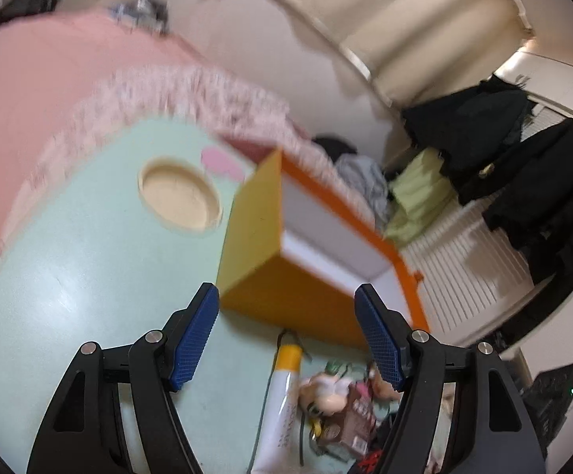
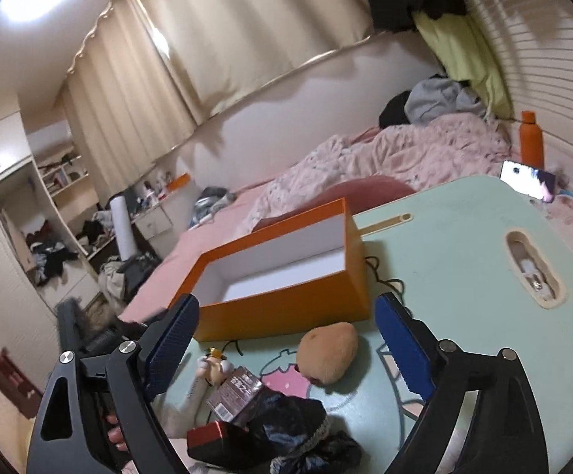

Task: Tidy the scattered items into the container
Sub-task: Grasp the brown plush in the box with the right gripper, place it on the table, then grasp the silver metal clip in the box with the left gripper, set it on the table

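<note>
Left tongs [image 1: 286,335] open wide, empty, close before orange box [image 1: 306,276]; white tube [image 1: 282,399] below on worktop [image 1: 69,296].

Right tongs [image 2: 286,351] spread wide, holding nothing, round plush [image 2: 328,355] between. Lower squarely, close softly, then lift over box wall.

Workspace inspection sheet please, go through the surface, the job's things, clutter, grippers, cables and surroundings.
Surface: mint green table on a bed, with cut-out slots.
Job's things: orange box open, looks empty; potato-shaped plush, white tube, small figurine, brown packet and black cloth lie outside it.
Clutter: phone on the table's far edge.
Grippers: left gripper open, empty; right gripper open, empty.
Cables: thin black cord beside the box.
Surroundings: pink blanket, curtains, orange bottle.
</note>
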Available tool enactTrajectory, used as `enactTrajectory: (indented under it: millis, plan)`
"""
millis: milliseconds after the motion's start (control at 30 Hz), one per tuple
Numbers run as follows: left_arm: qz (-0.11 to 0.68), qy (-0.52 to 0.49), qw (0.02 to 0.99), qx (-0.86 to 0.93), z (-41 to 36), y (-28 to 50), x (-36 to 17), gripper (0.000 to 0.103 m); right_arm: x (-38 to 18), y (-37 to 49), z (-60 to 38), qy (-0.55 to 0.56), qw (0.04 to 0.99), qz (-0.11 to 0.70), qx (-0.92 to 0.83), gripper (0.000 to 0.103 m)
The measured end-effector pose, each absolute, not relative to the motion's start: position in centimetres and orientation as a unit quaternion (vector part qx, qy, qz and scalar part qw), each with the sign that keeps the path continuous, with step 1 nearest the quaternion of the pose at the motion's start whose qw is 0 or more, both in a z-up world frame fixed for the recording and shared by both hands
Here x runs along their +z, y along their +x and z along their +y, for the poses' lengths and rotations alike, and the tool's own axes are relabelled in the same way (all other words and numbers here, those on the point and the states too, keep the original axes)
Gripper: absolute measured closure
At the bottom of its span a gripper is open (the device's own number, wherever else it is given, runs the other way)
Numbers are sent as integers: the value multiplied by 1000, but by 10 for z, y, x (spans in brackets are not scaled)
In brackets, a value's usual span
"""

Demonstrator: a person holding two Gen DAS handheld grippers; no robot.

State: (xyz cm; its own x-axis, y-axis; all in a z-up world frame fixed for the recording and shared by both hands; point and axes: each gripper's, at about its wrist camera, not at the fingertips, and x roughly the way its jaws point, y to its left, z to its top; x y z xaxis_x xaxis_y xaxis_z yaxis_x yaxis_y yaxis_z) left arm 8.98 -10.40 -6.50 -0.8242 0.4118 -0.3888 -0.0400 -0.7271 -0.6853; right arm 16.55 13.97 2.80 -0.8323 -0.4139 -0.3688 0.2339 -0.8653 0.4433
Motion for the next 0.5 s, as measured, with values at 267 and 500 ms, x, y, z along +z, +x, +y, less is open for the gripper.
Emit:
enactTrajectory:
  millis: [267, 500]
  plan:
    - [-244, -337, 219, 883, -55, 44, 21, 32, 11, 158, 167, 259, 154, -258, -918, 12]
    - [-160, -600, 258, 740, 55, -51, 10, 32, 7, 158, 166, 262, 158, -263, -915, 12]
